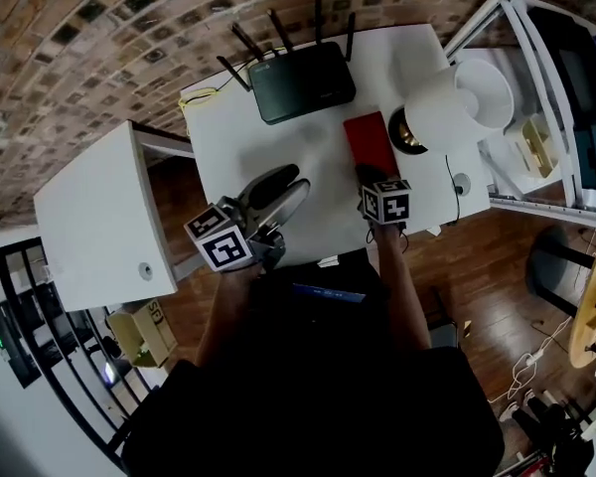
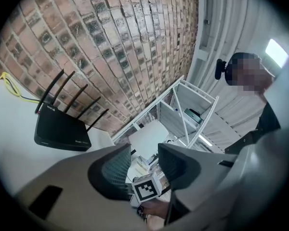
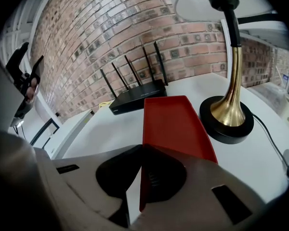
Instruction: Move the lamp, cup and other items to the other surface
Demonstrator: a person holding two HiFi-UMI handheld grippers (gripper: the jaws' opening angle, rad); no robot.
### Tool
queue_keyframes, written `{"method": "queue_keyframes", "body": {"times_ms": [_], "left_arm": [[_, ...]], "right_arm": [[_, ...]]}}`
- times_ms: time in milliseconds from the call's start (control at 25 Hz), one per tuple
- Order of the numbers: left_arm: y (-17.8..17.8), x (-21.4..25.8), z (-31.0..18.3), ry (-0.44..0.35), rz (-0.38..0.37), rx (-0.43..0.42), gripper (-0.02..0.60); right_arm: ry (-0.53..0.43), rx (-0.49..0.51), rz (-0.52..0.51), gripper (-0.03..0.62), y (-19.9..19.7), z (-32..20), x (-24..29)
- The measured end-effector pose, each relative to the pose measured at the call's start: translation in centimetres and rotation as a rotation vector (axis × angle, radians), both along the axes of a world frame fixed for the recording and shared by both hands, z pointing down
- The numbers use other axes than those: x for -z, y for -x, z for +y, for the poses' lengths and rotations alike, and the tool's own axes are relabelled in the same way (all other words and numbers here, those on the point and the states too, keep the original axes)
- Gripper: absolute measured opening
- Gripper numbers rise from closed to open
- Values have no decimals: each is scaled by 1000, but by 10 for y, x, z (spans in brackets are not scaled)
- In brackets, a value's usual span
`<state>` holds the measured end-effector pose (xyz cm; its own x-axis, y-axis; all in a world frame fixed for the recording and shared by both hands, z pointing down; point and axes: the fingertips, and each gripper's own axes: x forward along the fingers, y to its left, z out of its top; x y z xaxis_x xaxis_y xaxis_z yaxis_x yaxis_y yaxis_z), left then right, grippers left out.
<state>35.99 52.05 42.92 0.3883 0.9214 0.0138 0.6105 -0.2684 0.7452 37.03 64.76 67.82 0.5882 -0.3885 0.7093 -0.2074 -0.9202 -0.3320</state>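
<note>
Right claw (image 3: 139, 150): clenched on the near short edge of the red tray (image 3: 176, 121). The tray's rim stands between the pads, towards its left corner. The tray lies flat on the white counter (image 1: 238, 137), and its long axis runs straight away from this claw towards the black router (image 1: 303, 85) at the far edge. I judge the grip to sit at one end of a long, shallow thing, so the far end will tend to droop or drag if I lift without keeping the claw level.

Left claw (image 2: 144, 150): released and empty. It points level across the counter, with only the right claw's marker cube showing in the gap beyond its pads. It stands well apart from the tray, so the right hand is plainly the nearer one and has the work.

Lamp (image 3: 229, 114): upright, with its black base just beside the tray's right long edge, apart from it but close.

Destination: the second white surface (image 1: 94, 217) lies to the left, beyond the left claw. I judge that the carry must go leftward, away from the lamp, which suits the clearance. I can make out no cup in any view.
</note>
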Motion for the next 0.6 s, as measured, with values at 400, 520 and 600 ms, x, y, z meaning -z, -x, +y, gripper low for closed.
{"method": "queue_keyframes", "body": {"times_ms": [400, 520, 600], "left_arm": [[-3, -4, 18, 16, -10, -80, 204], [-4, -2, 14, 27, -3, -79, 204], [-2, 0, 12, 36, 3, -84, 204]], "right_arm": [[-96, -68, 56, 84, -3, 3, 5], [-139, -81, 75, 92, -2, 0, 15], [-199, -99, 99, 92, -3, -4, 30]]}}
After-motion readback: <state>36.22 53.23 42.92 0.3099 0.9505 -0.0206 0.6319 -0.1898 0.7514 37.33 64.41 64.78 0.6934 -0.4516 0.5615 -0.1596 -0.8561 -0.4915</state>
